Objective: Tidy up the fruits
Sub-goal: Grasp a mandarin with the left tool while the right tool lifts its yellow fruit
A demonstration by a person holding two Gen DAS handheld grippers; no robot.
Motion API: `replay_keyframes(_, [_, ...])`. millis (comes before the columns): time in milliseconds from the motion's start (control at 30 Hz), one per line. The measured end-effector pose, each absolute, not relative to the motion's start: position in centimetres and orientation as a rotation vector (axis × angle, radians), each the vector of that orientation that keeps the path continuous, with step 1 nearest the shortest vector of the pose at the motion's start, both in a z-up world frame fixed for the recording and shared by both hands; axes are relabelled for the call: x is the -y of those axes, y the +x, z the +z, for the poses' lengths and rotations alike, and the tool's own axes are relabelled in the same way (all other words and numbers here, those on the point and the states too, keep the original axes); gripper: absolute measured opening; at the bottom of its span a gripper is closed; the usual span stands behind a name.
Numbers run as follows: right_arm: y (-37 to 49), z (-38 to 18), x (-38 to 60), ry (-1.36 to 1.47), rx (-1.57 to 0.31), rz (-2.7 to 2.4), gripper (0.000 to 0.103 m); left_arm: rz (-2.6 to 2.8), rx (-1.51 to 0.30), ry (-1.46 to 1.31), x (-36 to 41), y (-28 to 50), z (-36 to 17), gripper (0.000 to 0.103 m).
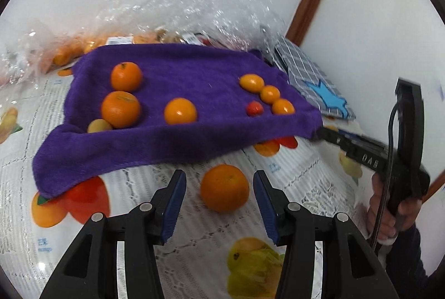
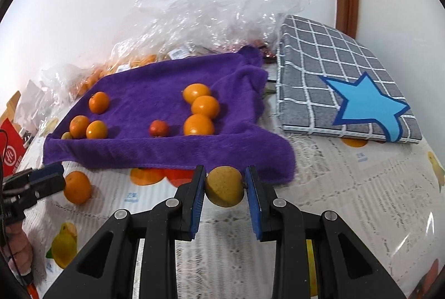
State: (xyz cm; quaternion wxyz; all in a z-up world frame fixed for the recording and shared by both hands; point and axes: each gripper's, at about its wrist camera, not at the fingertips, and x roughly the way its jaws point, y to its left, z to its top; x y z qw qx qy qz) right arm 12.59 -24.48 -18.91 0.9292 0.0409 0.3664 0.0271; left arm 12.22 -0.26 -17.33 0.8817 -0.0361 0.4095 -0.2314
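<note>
A purple towel (image 1: 172, 143) lies on the fruit-print tablecloth and carries several oranges, small kumquats, a small red fruit (image 1: 254, 108) and a pale yellow fruit (image 1: 99, 126). My left gripper (image 1: 219, 187) is open with an orange (image 1: 224, 187) on the cloth between its fingers. That orange also shows in the right wrist view (image 2: 77, 187). My right gripper (image 2: 225, 185) is shut on a yellow-brown round fruit (image 2: 224, 186) just in front of the towel's (image 2: 167, 151) near edge. The right gripper also shows in the left wrist view at the towel's right corner (image 1: 318, 133).
Crumpled clear plastic bags (image 1: 172, 15) with more oranges lie behind the towel against the white wall. A grey checked cushion (image 2: 342, 82) with a blue star sits at the right. A red box (image 2: 11, 151) stands at far left.
</note>
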Motion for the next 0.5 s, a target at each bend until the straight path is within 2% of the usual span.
replay_keyframes(267, [12.7, -19.1, 24.9, 0.094, -0.757, 0.046, 0.029, -0.469, -0.925, -0.022, 1.6, 13.0, -18.5, 0.048])
replay_keyframes(300, [12.7, -19.1, 24.9, 0.093, -0.759, 0.048, 0.029, -0.469, -0.922, -0.022, 1.6, 13.0, -18.5, 0.047])
replay_keyframes(367, [12.8, -19.2, 24.9, 0.097, -0.765, 0.052, 0.029, -0.487, -0.922, -0.029, 1.6, 13.0, -18.5, 0.038])
replay_keyframes(500, [12.9, -19.2, 24.9, 0.102, -0.766, 0.057, 0.029, -0.490, -0.883, -0.061, 0.9, 12.6, -18.1, 0.037])
